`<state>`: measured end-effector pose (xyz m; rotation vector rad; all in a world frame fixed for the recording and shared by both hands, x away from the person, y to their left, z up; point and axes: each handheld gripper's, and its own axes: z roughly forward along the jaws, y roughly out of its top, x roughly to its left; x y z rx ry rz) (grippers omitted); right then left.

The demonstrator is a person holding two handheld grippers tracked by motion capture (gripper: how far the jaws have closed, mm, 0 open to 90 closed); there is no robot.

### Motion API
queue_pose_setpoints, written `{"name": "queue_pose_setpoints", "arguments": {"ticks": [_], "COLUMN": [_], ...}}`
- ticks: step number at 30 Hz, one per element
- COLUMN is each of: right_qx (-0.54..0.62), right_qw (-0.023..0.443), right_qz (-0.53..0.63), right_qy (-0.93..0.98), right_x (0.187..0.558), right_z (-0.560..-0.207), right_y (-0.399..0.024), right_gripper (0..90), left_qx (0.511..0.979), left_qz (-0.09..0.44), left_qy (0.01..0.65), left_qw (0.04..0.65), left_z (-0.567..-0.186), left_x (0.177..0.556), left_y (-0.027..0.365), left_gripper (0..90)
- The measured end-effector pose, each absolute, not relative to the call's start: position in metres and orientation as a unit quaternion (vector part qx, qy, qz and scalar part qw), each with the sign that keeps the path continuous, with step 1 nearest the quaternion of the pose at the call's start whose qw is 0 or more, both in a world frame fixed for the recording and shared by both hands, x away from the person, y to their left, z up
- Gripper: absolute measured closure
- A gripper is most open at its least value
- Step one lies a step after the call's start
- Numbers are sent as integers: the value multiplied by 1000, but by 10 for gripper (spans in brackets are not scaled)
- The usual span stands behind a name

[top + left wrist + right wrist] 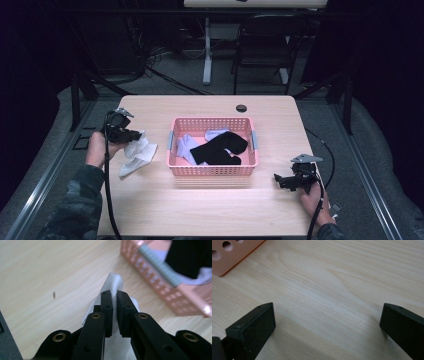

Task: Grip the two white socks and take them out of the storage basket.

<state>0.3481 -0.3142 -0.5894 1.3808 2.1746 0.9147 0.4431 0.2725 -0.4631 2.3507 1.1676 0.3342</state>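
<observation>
Left gripper [134, 135] at about 9 o'clock on the desk [210, 205], just off the left wall of the pink basket [214, 170]. Jaws nearly together, pinching a fold of the white sock [137, 155]; in the left gripper view the white cloth [113, 285] rises between the two black pads and bunches beneath them. Rest of the sock trails down toward 7 o'clock, lying on the wood, clear of the basket.

Basket sits mid-desk. Inside: a black sock [220, 150] draped across pale lavender socks [186, 146]. Its pink lattice wall [160, 280] stands at 2 o'clock in the left gripper view.

Right gripper [279, 179] at about 4 o'clock on the desk, low over bare wood, near the basket's right front corner. Jaws wide apart, nothing between them; a basket corner [229, 255] shows at 10 o'clock in the right gripper view.
</observation>
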Motion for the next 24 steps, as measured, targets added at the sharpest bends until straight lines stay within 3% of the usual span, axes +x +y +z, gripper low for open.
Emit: {"name": "queue_pose_setpoints", "arguments": {"ticks": [12, 14, 19, 24], "right_qx": [495, 495, 490, 491], "right_qw": [204, 203, 201, 200], "right_qz": [326, 326, 327, 329], "right_qy": [779, 779, 782, 782], "right_x": [348, 348, 351, 350], "right_z": [-589, -589, -589, -589], "right_y": [-314, -314, -314, -313], "right_gripper": [0, 0, 0, 0], "left_qx": [834, 831, 819, 808], "left_qz": [92, 94, 113, 135], "left_qy": [486, 494, 509, 509], "left_qw": [245, 238, 240, 264], "left_z": [-506, -507, -499, -482], "left_x": [462, 464, 458, 435], "left_y": [289, 291, 296, 300], "left_gripper": [798, 723, 365, 181]}}
